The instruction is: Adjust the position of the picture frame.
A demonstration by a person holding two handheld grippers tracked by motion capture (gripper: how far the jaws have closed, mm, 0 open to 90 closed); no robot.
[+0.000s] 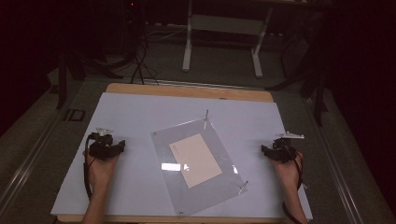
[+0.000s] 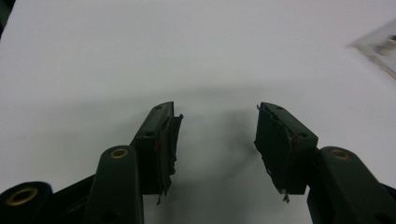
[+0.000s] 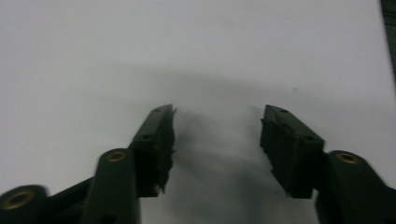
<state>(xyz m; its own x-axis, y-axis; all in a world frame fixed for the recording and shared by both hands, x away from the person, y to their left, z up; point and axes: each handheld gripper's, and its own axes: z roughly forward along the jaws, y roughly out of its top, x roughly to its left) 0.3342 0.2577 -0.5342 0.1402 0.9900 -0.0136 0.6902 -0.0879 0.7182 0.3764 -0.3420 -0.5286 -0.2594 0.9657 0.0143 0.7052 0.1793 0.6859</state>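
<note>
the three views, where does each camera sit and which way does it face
High view: above the person's side, looking forward and down on the white table; both forearms, left tongs, right tongs, clear sheet with a beige card.
Left gripper view: rides the left tongs, looking along open jaws over bare table.
Right gripper view: rides the right tongs, jaws open.
Shared: the clear sheet's corner shows in high and left gripper views.

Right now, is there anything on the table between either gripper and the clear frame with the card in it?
Nothing visible. Only bare white table lies between the left gripper, the right gripper and the clear frame; both grippers are open and empty.
</note>
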